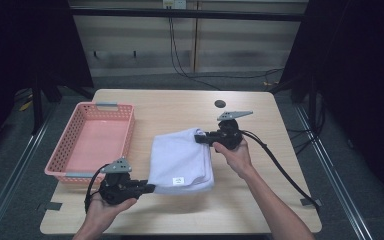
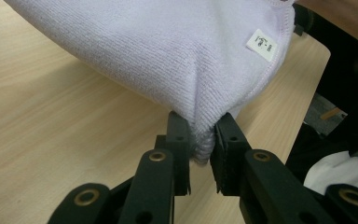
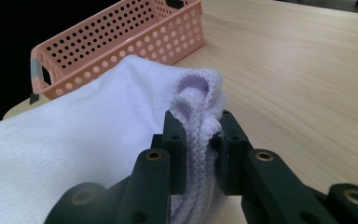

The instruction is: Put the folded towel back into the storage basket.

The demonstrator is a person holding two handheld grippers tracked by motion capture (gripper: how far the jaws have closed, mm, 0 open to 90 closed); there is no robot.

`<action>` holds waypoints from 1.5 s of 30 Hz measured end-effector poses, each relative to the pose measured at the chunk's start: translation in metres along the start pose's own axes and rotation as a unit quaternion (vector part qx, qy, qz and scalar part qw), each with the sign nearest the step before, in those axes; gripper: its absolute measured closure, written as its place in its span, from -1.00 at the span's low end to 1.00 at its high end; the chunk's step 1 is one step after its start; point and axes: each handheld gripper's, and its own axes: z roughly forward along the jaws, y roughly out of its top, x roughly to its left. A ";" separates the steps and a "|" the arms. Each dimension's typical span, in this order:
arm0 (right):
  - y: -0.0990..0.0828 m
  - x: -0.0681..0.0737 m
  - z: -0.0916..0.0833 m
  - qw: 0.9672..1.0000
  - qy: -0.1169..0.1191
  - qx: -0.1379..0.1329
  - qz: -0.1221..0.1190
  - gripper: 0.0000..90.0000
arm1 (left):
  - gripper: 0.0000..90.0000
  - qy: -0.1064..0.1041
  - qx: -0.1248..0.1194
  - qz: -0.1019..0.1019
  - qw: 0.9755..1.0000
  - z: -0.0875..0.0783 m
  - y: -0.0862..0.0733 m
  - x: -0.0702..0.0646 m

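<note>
Folded pale lilac terry towel (image 1: 182, 160) sits over the light wooden worktop (image 1: 180, 107), just right of the pink perforated plastic basket (image 1: 92, 142). Left gripper (image 1: 150, 188): fingers (image 2: 179, 140) clamped on the towel's near corner. Right gripper (image 1: 200, 138): fingers (image 3: 175, 140) clamped on its bunched far corner.

A folded lilac towel (image 1: 182, 160) with a small white label (image 1: 178, 181) near one corner hangs just above the worktop (image 1: 180, 107). Two opposite corners are pinched, and it sags between them.
</note>
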 end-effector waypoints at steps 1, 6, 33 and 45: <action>0.002 0.000 0.001 1.000 0.001 -0.002 -0.002 0.71 | 0.75 0.002 -0.001 0.000 1.000 -0.002 0.001 0.001; 0.013 0.002 0.005 1.000 0.004 -0.010 -0.004 0.71 | 0.75 0.010 -0.006 0.002 1.000 -0.009 0.006 0.005; 0.072 0.024 0.039 0.999 0.018 -0.034 -0.027 0.72 | 0.75 0.045 -0.043 -0.013 0.998 -0.060 0.014 0.032; 0.096 0.036 0.061 0.998 0.026 -0.034 -0.036 0.72 | 0.75 0.065 -0.052 -0.019 0.996 -0.082 0.014 0.045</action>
